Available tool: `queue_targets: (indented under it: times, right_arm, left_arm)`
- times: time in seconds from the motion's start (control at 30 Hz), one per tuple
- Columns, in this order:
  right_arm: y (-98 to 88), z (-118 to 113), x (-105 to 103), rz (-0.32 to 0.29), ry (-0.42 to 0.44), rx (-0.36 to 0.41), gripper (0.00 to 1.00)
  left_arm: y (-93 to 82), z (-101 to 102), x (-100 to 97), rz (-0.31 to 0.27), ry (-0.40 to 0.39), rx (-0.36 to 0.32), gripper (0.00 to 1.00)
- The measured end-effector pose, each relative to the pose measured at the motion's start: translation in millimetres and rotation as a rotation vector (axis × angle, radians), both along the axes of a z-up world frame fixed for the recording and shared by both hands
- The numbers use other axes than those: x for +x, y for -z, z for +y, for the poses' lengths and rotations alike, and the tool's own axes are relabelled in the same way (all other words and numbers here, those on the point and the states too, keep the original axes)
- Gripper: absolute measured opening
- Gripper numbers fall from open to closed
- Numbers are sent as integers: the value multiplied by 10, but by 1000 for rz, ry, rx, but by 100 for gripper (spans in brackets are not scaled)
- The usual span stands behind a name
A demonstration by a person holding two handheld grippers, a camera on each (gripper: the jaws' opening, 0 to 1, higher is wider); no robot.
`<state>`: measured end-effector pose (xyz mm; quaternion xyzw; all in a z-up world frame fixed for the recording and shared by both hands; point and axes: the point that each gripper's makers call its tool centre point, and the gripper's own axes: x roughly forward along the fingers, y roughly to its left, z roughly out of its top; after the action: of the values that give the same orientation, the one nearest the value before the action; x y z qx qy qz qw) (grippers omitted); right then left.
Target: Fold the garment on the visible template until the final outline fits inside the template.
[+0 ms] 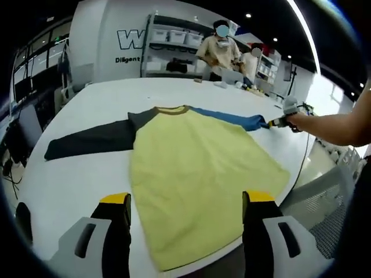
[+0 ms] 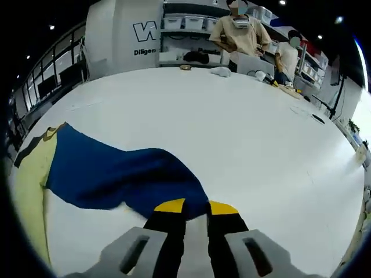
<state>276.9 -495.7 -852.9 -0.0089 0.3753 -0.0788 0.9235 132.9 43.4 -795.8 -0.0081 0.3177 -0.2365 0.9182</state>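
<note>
Pinching the blue sleeve (image 2: 124, 174) cuff, the right gripper (image 2: 196, 208) begins the first fold; the left gripper (image 1: 185, 202) waits apart over the yellow garment (image 1: 197, 174), spread unfolded on the table (image 1: 104, 98).

Two gripper cameras over one white table (image 1: 87, 110)

Left gripper view looks from the near edge across the whole garment (image 1: 197, 168); right gripper view sits close over its blue sleeve (image 2: 122, 174), which both views share.

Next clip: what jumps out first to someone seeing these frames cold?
A yellow-bodied shirt lies spread flat on the white table, its dark sleeve stretched to one side. The right gripper has shut on the blue sleeve at its cuff, while the left gripper hangs open over the hem.
</note>
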Motion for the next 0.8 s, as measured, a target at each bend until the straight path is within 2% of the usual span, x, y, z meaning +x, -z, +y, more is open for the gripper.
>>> queue_targets:
  times: [0.03, 0.07, 0.17, 0.27, 0.37, 0.4, 0.47, 0.5, 0.53, 0.57, 0.6, 0.63, 0.7, 0.8]
  right_arm:
    - [-5, -58, 8, 12, -18, -57, 0]
    - [0, -57, 24, 8, -16, -54, 0]
    - [1, -139, 106, 10, -40, -139, 0]
    - [-6, -216, 156, 8, -11, -170, 0]
    - [-42, -229, 162, 0, 16, -165, 1]
    - [-162, -159, 177, -47, 21, -134, 0]
    - [-303, -97, 139, -74, 2, -147, 0]
    - [-375, -16, 136, -105, -23, -119, 1]
    - [-381, 15, 132, -106, -36, -109, 1]
    - [-388, 180, 117, -113, -95, -39, 2]
    - [-385, 239, 110, -116, -107, -8, 4]
    - [-372, 330, 70, -105, -136, 11, 4]
    - [-339, 402, -20, -62, -201, -62, 3]
    - [-253, 502, -103, -11, -230, -66, 4]
  left_arm:
    - [3, -3, -1, 0, 3, 2, 75]
    - [5, -5, -2, 1, 3, 2, 74]
    - [18, -6, -8, 8, 5, 1, 74]
    - [40, 0, -12, 17, 5, 5, 73]
    - [49, -3, -15, 20, 8, 8, 73]
    - [53, -3, -14, 20, 10, 11, 73]
    - [54, -6, -13, 22, 10, 8, 73]
    - [54, -7, -12, 22, 10, 6, 72]
    - [53, -8, -11, 23, 10, 4, 72]
    - [48, -11, -6, 21, 10, -1, 72]
    - [46, -14, -5, 21, 10, -4, 72]
    - [44, -22, -4, 21, 11, -8, 72]
    - [46, -32, -5, 23, 15, -11, 71]
    - [37, -55, -13, 20, 24, -16, 71]
